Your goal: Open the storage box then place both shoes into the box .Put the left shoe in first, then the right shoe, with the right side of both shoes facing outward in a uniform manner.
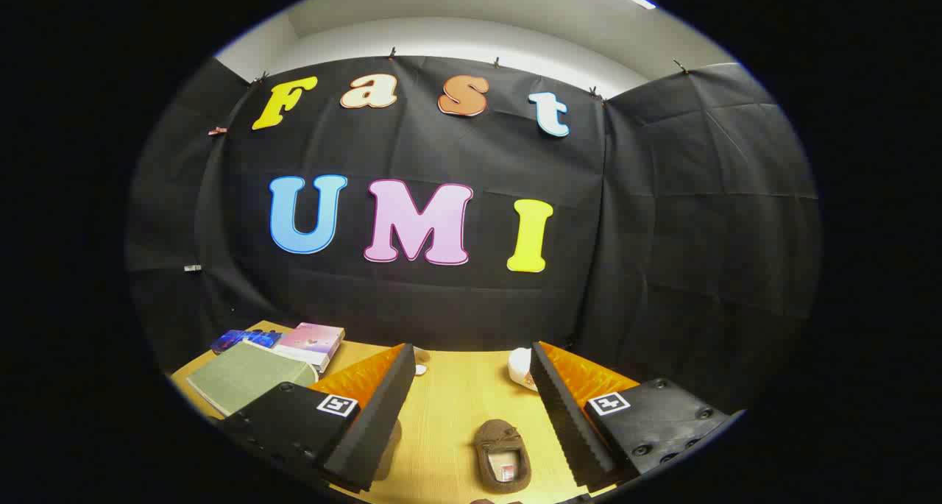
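Observation:
My gripper [471, 357] is held above a wooden table [456, 401], its two fingers spread wide apart with nothing between them. A brown moccasin-style shoe [503, 456] lies on the table below and between the fingers, close to the right finger [570, 416], its opening facing up. A second brown shape [390, 445] peeks out from behind the left finger [375, 416]; too little of it shows to tell what it is.
Books lie at the table's far left: a green one [246, 375], a pink-and-white one [313, 342] and a dark blue one [246, 338]. A small white object [521, 368] sits by the right fingertip, another small white thing [421, 362] by the left fingertip. Black cloth walls close the booth behind.

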`<control>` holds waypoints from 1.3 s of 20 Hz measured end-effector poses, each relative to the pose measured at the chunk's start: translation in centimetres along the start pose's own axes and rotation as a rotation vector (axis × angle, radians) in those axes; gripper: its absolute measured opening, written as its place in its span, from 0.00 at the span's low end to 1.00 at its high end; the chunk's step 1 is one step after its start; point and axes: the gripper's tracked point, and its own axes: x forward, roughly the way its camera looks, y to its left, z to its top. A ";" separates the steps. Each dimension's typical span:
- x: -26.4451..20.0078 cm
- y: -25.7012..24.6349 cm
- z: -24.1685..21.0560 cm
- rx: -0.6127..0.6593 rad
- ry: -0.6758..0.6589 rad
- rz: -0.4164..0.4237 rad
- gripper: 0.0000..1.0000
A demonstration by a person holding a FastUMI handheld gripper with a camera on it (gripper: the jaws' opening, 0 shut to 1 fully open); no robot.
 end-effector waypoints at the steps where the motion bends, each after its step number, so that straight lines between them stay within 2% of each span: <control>1: 0.1 0.1 -0.2 0.000 0.004 0.000 0.97; 19: 0.8 3.4 -3.0 0.031 0.061 0.014 0.98; 26: 1.8 4.0 -4.9 0.070 0.161 0.003 0.97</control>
